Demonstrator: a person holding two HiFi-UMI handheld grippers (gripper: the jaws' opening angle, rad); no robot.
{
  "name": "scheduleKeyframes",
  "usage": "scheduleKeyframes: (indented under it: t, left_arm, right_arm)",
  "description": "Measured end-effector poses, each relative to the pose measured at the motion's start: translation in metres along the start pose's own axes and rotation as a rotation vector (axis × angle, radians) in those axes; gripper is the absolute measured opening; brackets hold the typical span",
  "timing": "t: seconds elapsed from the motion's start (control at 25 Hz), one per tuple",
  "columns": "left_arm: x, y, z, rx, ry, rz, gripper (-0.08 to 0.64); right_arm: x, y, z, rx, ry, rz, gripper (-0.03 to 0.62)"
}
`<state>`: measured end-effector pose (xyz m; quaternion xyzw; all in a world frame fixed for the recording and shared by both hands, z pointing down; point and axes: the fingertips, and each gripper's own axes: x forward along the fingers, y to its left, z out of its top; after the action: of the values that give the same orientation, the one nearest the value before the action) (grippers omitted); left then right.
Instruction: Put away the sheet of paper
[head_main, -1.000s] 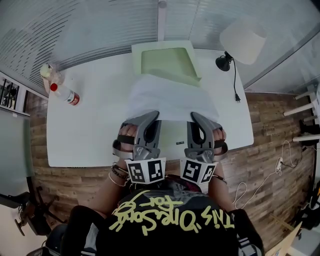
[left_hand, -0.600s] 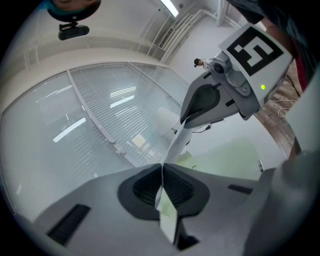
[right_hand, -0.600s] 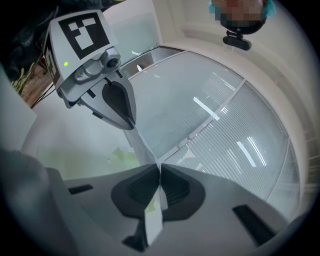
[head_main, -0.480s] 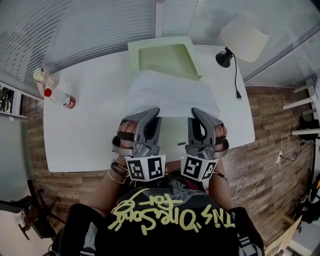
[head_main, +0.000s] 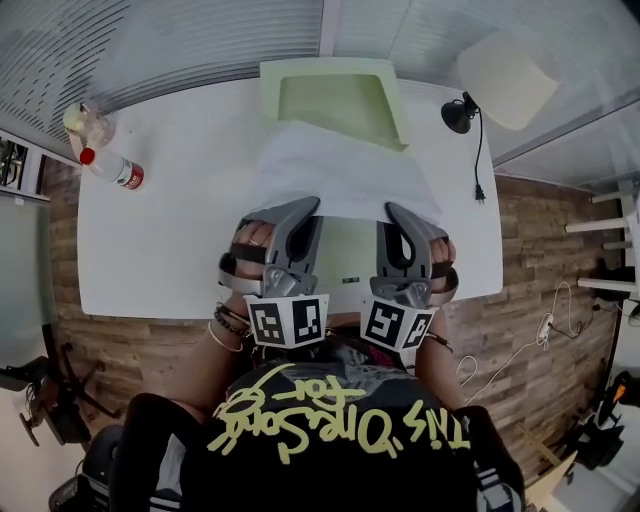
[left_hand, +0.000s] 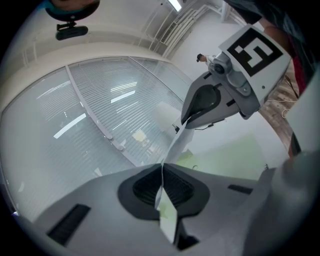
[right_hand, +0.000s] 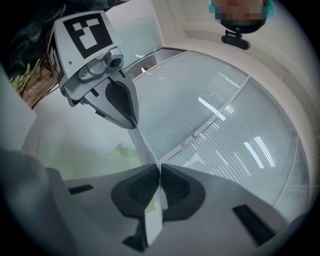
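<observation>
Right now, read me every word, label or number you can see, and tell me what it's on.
"This One ... for": yellow script on the black shirt, upside down, middle unclear.
Bottle label: too small to read.
Square markers: patterns only, no words.

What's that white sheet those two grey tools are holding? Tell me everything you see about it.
The thin white rectangular sheet of paper looks plain and sags slightly. The left tool and right tool each pinch a near corner, jaws shut on it. It hangs above the white table, its far edge over the pale green tray; contact there is unclear.
</observation>
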<state>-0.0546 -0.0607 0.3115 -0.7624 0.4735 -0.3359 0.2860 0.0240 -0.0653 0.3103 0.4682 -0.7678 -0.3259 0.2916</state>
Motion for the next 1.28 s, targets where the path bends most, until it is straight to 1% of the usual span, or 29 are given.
scheduleKeyframes:
  t: [0.32, 0.56, 0.76, 1.04, 1.28]
  left_arm:
    - [0.013, -0.01, 0.01, -0.006, 0.064, 0.024, 0.009]
    - [0.024, -0.018, 0.008, -0.012, 0.106, 0.024, 0.009]
    - [0.028, -0.019, 0.003, -0.023, 0.128, 0.031, 0.009]
    - [0.031, -0.03, 0.006, -0.028, 0.149, 0.018, 0.009]
    - [0.032, -0.04, -0.004, -0.04, 0.177, -0.003, 0.009]
  right_arm:
    - [0.008, -0.013, -0.015, -0.002, -0.049, 0.049, 0.011]
    - [0.015, -0.011, -0.029, 0.001, -0.063, 0.093, 0.011]
    - [0.021, -0.007, -0.033, 0.0, -0.076, 0.118, 0.011]
    - [0.019, -0.007, -0.042, 0.007, -0.081, 0.14, 0.011]
    - [0.021, 0.008, -0.05, 0.013, -0.073, 0.178, 0.011]
